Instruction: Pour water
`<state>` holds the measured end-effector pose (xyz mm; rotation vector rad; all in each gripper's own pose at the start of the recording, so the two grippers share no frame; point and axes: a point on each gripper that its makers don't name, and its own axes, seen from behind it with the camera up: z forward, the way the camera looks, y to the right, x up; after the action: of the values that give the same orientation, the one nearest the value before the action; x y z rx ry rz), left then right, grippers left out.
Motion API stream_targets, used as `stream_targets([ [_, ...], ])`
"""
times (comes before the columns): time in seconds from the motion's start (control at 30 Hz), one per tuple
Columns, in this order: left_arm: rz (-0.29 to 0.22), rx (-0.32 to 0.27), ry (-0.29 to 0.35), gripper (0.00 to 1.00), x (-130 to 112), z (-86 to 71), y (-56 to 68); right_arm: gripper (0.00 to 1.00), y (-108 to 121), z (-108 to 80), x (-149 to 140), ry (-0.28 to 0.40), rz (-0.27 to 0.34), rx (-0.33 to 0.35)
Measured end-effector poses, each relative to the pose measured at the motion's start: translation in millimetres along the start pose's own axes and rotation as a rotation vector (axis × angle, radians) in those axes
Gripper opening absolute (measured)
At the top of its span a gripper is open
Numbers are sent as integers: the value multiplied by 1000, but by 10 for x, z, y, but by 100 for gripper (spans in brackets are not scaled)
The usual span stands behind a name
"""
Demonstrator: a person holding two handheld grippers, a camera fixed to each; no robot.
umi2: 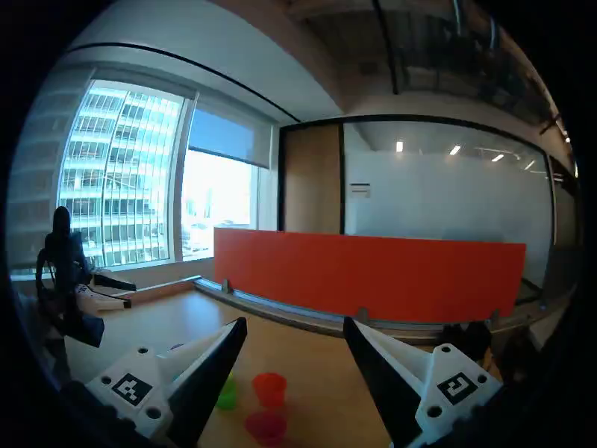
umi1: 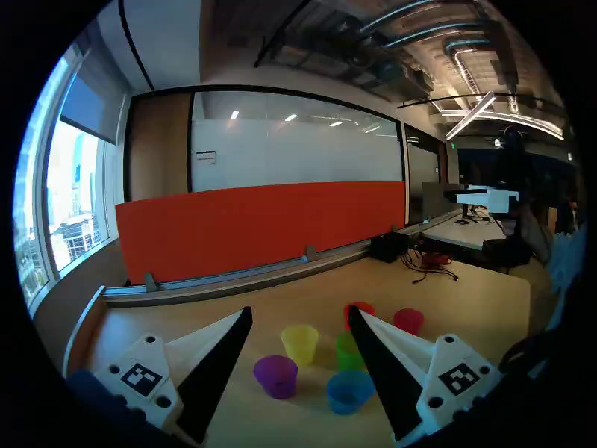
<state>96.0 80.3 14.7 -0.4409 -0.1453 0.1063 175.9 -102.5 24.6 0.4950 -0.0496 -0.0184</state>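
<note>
On the wooden table (umi1: 477,299) we see upright cups huddled together — a yellow cup (umi1: 299,343), purple cup (umi1: 275,375), blue cup (umi1: 348,390) and green cup (umi1: 346,351). Our left gripper (umi1: 298,309) hangs short of them, fingers spread wide, gripping nothing. Our right gripper (umi2: 294,321) is equally wide and empty — a red cup (umi2: 269,388) sits below it.

This is an open-plan office: a long wooden worktop (umi1: 463,299) backed by an orange divider screen (umi1: 261,224), a frosted glass wall (umi1: 298,149) behind, exposed ceiling pipes (umi1: 418,30), and tall windows (umi2: 119,179) facing high-rise buildings.
</note>
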Motion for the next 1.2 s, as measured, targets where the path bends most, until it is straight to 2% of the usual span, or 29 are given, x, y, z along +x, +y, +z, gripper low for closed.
stream_targets([
  [0.17, 3, -43, -20, 95, -113, 8, 68, 100, -87, 61, -6, -7, -15, 40],
  [0.47, -10, -110, -63, 95, -344, 26, 206, 100, -182, 162, -79, -37, -2, 97],
  [1.2, 1, -208, -194, 95, -1054, 92, 542, 100, -536, 305, -347, -129, -73, 267],
])
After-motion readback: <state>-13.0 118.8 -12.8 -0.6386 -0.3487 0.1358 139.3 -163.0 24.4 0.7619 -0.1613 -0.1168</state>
